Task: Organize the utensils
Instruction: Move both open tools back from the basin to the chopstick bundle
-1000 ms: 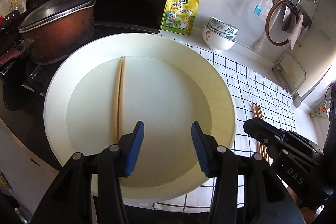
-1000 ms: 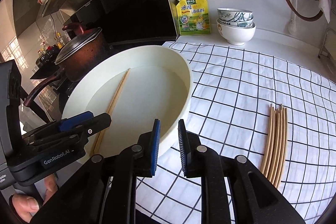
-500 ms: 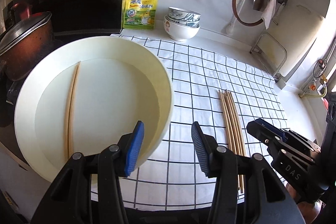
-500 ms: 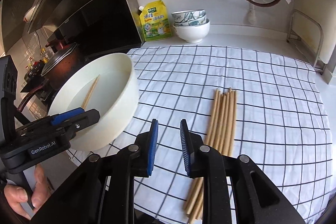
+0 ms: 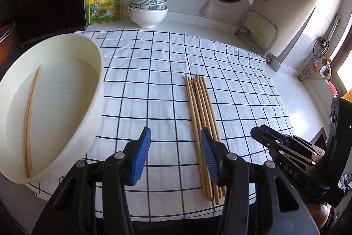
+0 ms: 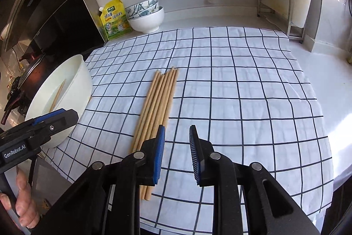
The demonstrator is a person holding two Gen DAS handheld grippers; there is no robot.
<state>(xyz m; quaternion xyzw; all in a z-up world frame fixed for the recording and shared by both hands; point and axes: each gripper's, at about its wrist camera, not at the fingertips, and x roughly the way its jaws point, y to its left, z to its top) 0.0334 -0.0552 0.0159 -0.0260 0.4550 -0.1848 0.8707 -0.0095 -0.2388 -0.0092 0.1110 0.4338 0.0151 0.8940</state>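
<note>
While both grippers hang above the checked cloth (image 6: pixel 242 80), the left gripper (image 5: pixel 173 153) is open and empty. The right gripper (image 6: pixel 176 153) is empty too, its jaws opening, with the chopsticks (image 6: pixel 157 102) just left of it.

Wooden chopsticks (image 5: pixel 201 122), bundled on cloth
</note>
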